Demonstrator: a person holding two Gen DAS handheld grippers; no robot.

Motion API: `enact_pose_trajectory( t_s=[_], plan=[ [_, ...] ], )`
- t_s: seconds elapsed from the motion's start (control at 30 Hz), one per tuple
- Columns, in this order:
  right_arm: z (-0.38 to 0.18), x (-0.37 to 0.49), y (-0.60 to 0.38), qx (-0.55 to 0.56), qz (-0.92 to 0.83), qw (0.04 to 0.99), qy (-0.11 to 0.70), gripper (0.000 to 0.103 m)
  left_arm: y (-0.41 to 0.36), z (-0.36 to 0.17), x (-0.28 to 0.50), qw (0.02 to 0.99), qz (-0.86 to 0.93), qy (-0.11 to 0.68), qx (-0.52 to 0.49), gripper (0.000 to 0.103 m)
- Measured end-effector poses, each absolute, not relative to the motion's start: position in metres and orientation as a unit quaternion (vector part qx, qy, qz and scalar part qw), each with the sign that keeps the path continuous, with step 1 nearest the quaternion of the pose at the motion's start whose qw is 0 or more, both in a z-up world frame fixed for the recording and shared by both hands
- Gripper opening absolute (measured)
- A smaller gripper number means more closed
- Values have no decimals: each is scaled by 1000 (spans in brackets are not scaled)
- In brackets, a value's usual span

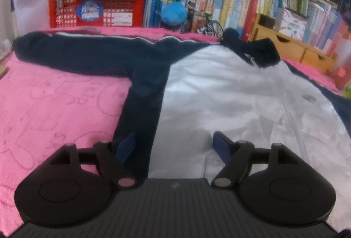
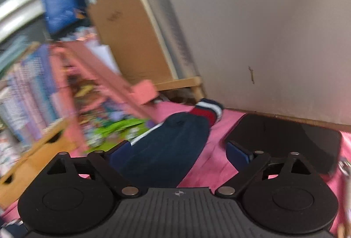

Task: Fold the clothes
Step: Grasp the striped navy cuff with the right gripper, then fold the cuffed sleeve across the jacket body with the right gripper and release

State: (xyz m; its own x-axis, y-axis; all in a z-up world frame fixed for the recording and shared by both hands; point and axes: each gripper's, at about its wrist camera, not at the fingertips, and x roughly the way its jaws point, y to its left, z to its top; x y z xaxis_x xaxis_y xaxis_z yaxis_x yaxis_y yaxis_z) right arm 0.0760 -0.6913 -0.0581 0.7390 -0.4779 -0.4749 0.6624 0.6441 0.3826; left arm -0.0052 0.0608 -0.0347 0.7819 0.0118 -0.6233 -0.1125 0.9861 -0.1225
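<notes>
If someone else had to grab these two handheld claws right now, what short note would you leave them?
Left gripper: open, empty, over the jacket where navy side meets white front.
Right gripper: open, empty, above the right sleeve, cuff near the wall.
Jacket lies spread flat on the pink bed cover, left sleeve stretched out.
Done: spreading. Left: every fold.

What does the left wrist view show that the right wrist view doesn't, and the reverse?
Only the left wrist view: the jacket's white front panel, navy collar, one navy sleeve stretched sideways, a red plastic crate and shelved books; the left gripper is open above the jacket.

Only the right wrist view: a navy sleeve with a red-and-white striped cuff, a flat black pad, a plain wall; the right gripper is open, empty.

Both: the pink patterned bedcover.
</notes>
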Motion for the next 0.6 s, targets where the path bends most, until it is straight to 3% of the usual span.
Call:
enact_pose_trajectory(
  t_s=[0.2,0.23,0.3,0.33,0.43,0.6],
  plan=[
    [-78,119,-719,253,-356,877,199,92,45,-45,-2,949,27,314,-15,93],
    [-79,125,-721,244,-360,877,205,89,46,-45,-1,949,26,314,-17,94],
    [-77,135,-723,230,-363,876,219,64,47,-45,0,949,23,314,-18,96],
    [-77,137,-724,237,-357,875,226,35,47,-46,1,949,23,314,-17,96],
    [-68,136,-718,238,-347,879,225,22,47,-46,1,949,19,313,-18,98],
    [-27,112,-665,210,-303,914,170,19,49,-46,-1,951,14,308,-27,98]
  ],
)
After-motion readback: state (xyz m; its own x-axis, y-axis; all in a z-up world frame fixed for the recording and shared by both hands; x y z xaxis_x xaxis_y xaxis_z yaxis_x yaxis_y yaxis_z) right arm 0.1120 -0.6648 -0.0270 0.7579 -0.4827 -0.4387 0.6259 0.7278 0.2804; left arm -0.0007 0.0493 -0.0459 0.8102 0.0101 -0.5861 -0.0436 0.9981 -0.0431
